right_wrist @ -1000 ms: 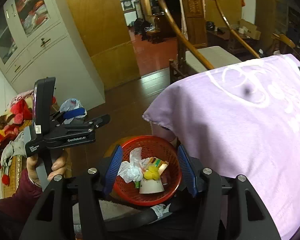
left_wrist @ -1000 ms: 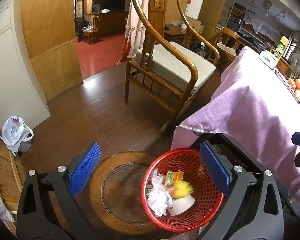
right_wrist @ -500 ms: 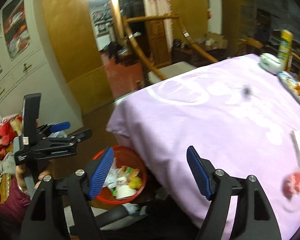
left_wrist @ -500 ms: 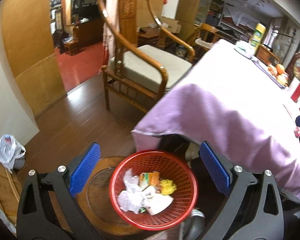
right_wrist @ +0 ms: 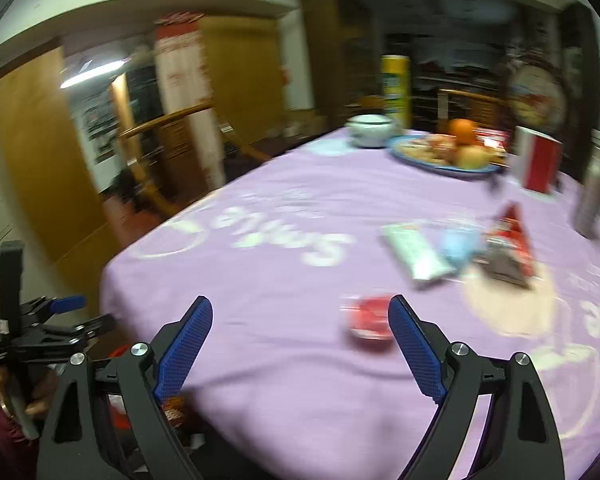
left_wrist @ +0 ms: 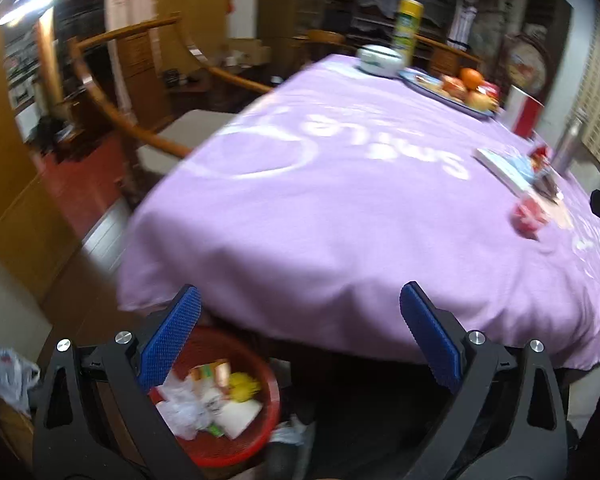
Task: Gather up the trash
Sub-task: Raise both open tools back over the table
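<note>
On the far left of the right wrist view, a hand (right_wrist: 32, 396) holds the left gripper (right_wrist: 86, 314) up beside the table. In its own view the left gripper (left_wrist: 300, 340) has its jaws spread wide with nothing between them. Low on the left, under the table edge, sits a red basket (left_wrist: 256, 436) with crumpled paper and wrappers inside. The purple cloth (left_wrist: 340, 208) covers the table. The right gripper (right_wrist: 300, 344) hangs over the cloth, and its jaws are opening with nothing pinched in them. A small red wrapper (right_wrist: 368, 320) lies on the cloth, just beside the right finger. Farther right lie a pale packet (right_wrist: 416, 254), a blue scrap (right_wrist: 460, 248) and a red and dark wrapper (right_wrist: 508, 248). A plate of fruit (right_wrist: 448, 152) sits at the back.
</note>
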The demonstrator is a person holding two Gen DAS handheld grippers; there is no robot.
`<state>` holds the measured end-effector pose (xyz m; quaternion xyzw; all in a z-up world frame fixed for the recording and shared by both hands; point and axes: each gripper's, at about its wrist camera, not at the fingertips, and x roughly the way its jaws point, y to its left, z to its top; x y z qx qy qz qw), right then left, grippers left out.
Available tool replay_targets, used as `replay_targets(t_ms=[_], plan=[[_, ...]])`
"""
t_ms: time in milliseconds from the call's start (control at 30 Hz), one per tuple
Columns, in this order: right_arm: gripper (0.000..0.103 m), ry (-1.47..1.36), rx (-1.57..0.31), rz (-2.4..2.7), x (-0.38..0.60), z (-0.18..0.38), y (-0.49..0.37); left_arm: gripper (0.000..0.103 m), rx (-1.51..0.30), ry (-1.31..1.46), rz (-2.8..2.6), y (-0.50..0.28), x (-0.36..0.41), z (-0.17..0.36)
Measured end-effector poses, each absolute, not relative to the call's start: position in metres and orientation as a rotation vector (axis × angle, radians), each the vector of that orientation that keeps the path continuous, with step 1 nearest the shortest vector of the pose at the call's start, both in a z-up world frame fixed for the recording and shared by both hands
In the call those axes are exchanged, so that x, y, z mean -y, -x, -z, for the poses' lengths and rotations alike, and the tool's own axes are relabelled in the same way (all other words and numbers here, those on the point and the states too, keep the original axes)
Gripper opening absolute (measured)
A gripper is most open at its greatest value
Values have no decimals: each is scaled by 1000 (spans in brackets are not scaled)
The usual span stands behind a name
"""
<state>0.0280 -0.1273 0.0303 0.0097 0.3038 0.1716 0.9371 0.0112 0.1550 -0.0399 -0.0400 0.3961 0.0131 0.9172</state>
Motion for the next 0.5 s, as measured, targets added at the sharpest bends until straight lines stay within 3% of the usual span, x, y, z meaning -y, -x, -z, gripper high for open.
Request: replay_targets(t_ms=[500], plan=[[91, -115, -593, -22, 264, 2, -58, 96, -889, -100, 296, -122, 26, 39]])
